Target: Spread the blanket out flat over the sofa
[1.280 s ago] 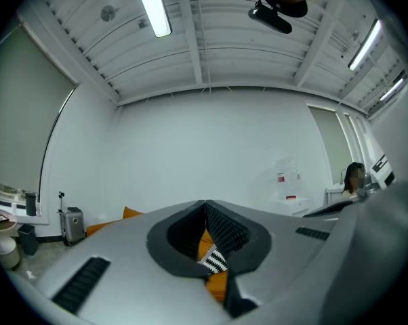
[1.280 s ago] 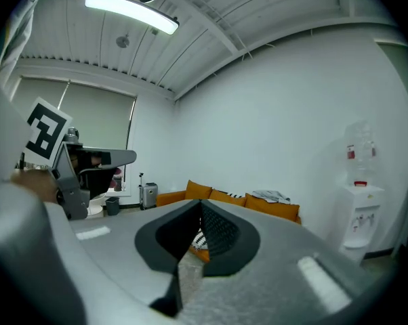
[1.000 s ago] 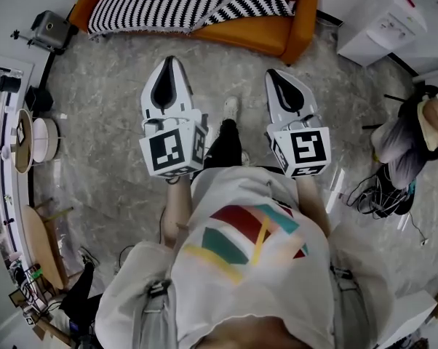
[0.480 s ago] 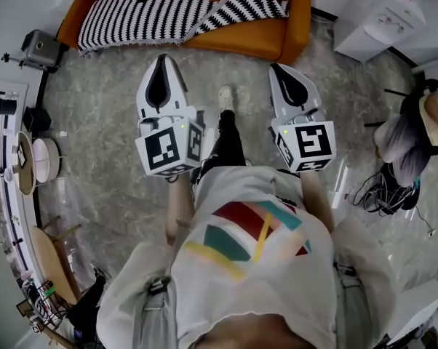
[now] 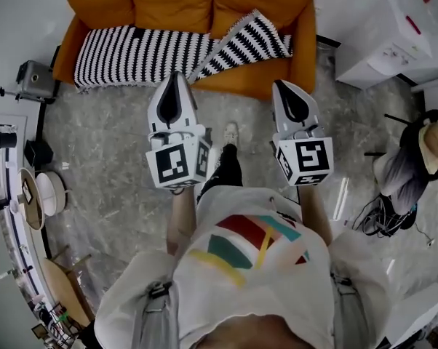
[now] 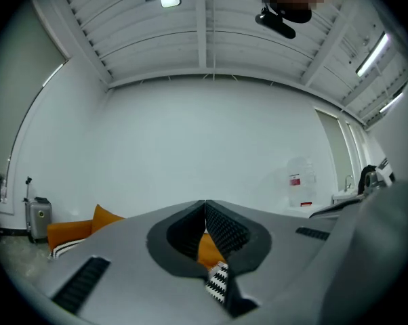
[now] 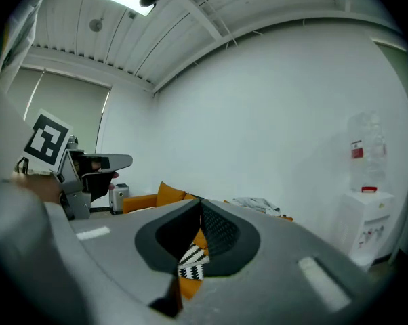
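A black-and-white striped blanket (image 5: 135, 53) lies along the seat of the orange sofa (image 5: 304, 53), with its right part bunched and folded over at an angle (image 5: 252, 38). Both grippers are held out over the floor in front of the sofa, apart from the blanket. My left gripper (image 5: 172, 76) is shut and empty, its tips (image 6: 205, 202) meeting, and a strip of blanket (image 6: 217, 281) shows below them. My right gripper (image 5: 284, 86) is also shut with nothing in it (image 7: 201, 201); the striped blanket (image 7: 192, 260) shows far off behind its jaws.
White cabinets (image 5: 397, 35) stand right of the sofa. A seated person (image 5: 415, 162) and a tangle of cables (image 5: 375, 209) are at the right. A grey box (image 5: 31, 78) and a round white stool (image 5: 50, 193) sit at the left. My shoe (image 5: 230, 133) is on the marble floor.
The sofa has slid down into the head view, so its back cushions now show. Both grippers have stayed shut and side by side, pointing at the sofa.
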